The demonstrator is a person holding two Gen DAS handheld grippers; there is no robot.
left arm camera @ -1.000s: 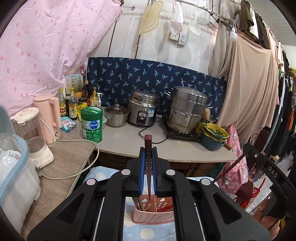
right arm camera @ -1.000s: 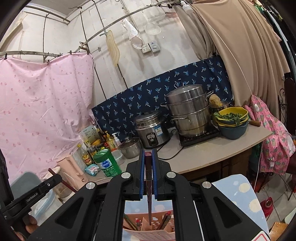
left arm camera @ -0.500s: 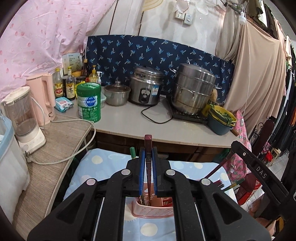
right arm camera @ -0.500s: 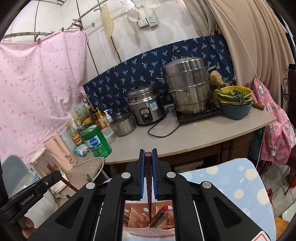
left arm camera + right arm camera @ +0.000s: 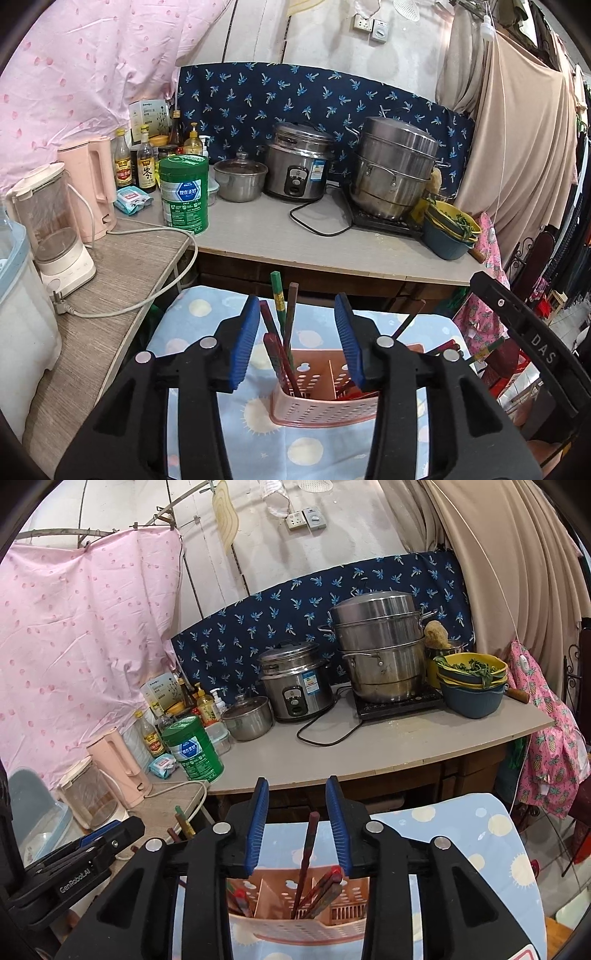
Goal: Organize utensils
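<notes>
Steamer pot point(image 5: 393, 168) right of centre on table point(image 5: 266, 236), rice cooker point(image 5: 298, 164) just left of it, small lidded pot point(image 5: 240, 181) beside cooker. Green tin point(image 5: 184, 194) left of centre. Pink kettle point(image 5: 92, 188), blender point(image 5: 51, 229) far left. Pink curtain point(image 5: 85, 62) upper left.

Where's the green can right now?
In the left wrist view, the green can stands left of centre on the counter, between the pink kettle and lidded pot.

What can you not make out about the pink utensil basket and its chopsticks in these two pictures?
- Left wrist view: the pink perforated plastic basket's sides lie behind the left claw's black arms.
- Right wrist view: the basket's bottom is cut off by the picture edge.
- Both views: the dark red chopsticks' lower ends are hidden inside the basket.
</notes>
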